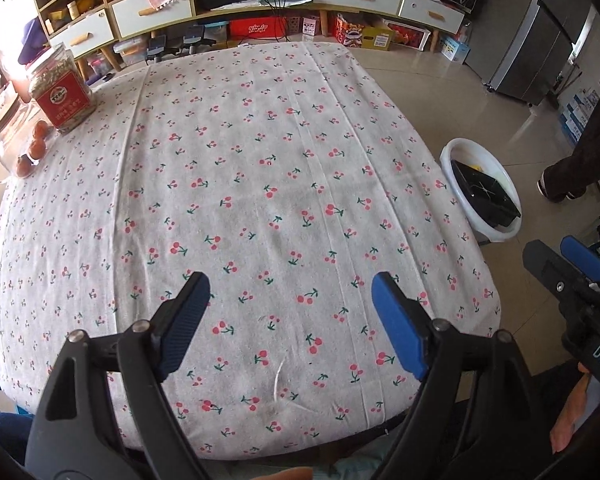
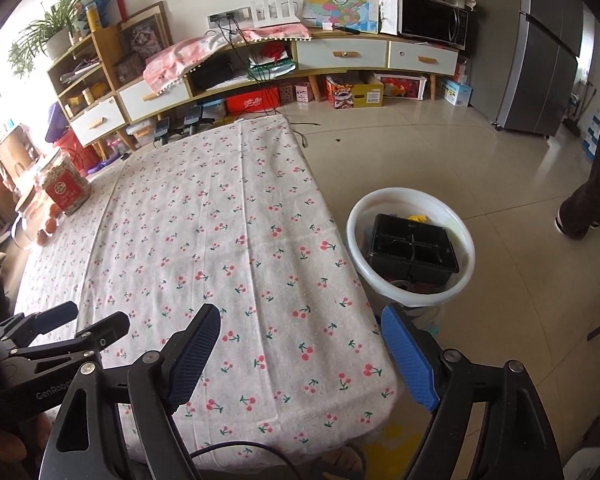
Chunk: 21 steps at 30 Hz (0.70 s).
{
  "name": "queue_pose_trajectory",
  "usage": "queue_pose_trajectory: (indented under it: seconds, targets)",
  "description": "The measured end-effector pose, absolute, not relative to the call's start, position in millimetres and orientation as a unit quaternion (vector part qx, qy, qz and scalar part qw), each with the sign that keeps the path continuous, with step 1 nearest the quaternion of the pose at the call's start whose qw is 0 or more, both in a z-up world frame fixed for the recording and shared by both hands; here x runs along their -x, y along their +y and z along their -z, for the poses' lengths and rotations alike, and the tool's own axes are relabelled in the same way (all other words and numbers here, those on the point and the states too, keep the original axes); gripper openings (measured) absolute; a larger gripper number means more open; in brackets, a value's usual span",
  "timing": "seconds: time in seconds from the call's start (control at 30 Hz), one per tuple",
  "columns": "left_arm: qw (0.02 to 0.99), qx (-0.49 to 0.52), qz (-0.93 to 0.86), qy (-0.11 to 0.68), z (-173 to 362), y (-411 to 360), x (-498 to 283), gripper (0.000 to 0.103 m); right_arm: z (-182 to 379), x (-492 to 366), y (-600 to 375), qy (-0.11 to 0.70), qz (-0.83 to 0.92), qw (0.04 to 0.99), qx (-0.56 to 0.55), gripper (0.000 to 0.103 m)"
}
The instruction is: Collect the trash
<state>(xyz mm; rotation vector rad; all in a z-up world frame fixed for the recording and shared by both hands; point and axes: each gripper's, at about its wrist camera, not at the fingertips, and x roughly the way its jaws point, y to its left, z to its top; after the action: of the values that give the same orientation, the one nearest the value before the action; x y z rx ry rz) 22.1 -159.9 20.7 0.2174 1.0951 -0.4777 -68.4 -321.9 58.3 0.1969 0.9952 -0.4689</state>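
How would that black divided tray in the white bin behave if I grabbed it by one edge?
The black tray looks like thin moulded plastic, so probably light and somewhat flexible at the rim. It lies tilted across the white bin, so it may shift or slide when nudged. Its glossy surface could be slippery.

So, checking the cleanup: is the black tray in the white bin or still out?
In: the black tray lies tilted inside the white bin beside the table.

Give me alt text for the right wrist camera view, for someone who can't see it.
The right gripper hangs with jaws open and empty over the near corner of a table covered in cherry-print cloth. Beside the table on the floor, a white bin holds a black compartment tray. The left gripper shows at the left edge.
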Motion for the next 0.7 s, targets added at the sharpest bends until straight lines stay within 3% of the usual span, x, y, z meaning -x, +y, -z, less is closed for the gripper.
queue_pose_trajectory:
  seconds: [0.7]
  targets:
    - [0.814, -0.12, 0.232, 0.519, -15, -179, -19, 0.083, -36, 69, -336, 0.494, 0.229, 0.834, -0.087, 0.085]
